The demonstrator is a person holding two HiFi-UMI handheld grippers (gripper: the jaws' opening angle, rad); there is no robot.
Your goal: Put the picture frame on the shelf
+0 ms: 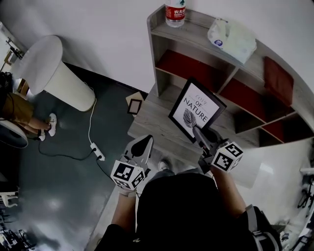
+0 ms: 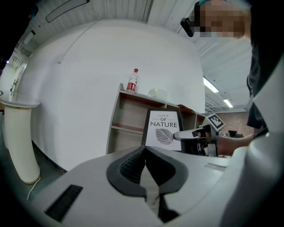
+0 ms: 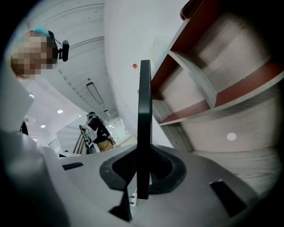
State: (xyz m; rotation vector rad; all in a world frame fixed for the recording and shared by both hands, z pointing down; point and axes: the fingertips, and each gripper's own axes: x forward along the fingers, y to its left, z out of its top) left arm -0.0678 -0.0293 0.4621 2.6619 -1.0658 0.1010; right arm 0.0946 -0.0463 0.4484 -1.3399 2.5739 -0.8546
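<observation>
The black picture frame [image 1: 197, 109] with a white "LOVE OF NATURE" leaf print stands tilted over the lowest board of the grey shelf [image 1: 156, 54] with red back panels. My right gripper [image 1: 200, 135] is shut on the frame's lower right edge. In the right gripper view the frame [image 3: 143, 111] runs edge-on, upright, between the pads of that gripper [image 3: 143, 155], with the shelf [image 3: 222, 88] to the right. My left gripper [image 1: 142, 147] hangs lower left of the frame, shut and empty. From the left gripper [image 2: 145, 150] the frame [image 2: 163, 130] faces me.
On the shelf's top stand a water bottle [image 1: 175, 12], a white tissue pack [image 1: 230, 37] and a red item [image 1: 277, 78]. A small frame [image 1: 134, 106] leans by the shelf's foot. A white pedestal table [image 1: 54, 73], a power strip [image 1: 98, 152] and a person [image 1: 19, 112] are at left.
</observation>
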